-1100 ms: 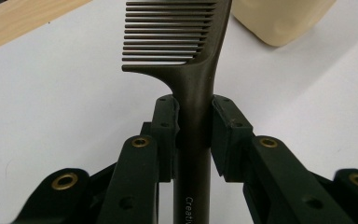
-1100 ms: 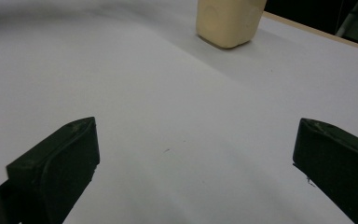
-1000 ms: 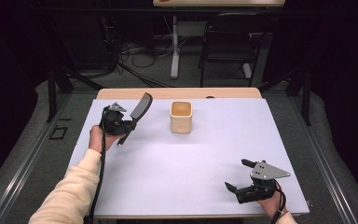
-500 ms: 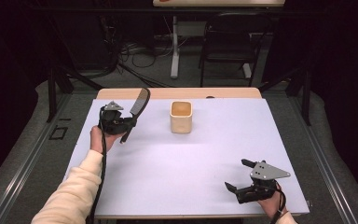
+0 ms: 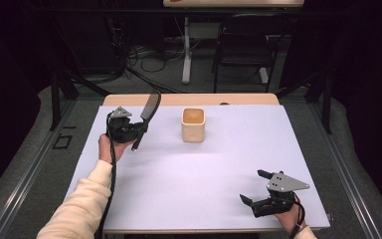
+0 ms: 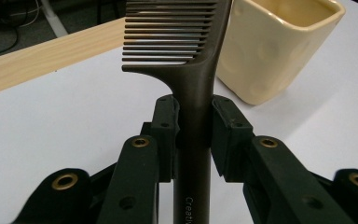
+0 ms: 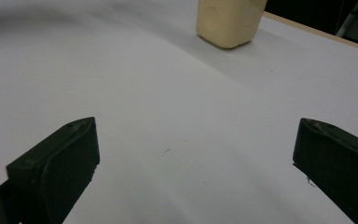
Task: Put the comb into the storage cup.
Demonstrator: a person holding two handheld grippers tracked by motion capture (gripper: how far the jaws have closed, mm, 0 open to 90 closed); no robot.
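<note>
Seemingly we carry the comb (image 6: pixel 198 93), clamped in our left gripper (image 5: pixel 129 130), toward the cup (image 5: pixel 193 124) at three o'clock; right gripper (image 5: pixel 258 191) gapes empty.

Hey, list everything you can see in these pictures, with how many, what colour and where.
table: one, white top with a wooden strip along the far edge, centre of the high view.
cup: one, cream, empty as far as shows, standing on the far middle of the table.
comb: one, dark brown, held off the table, left of the cup.
chair: one, dark, on the floor beyond the table.
left gripper: one, black, jaws clamped on the comb's handle.
right gripper: one, black, jaws wide apart, near right corner.
</note>
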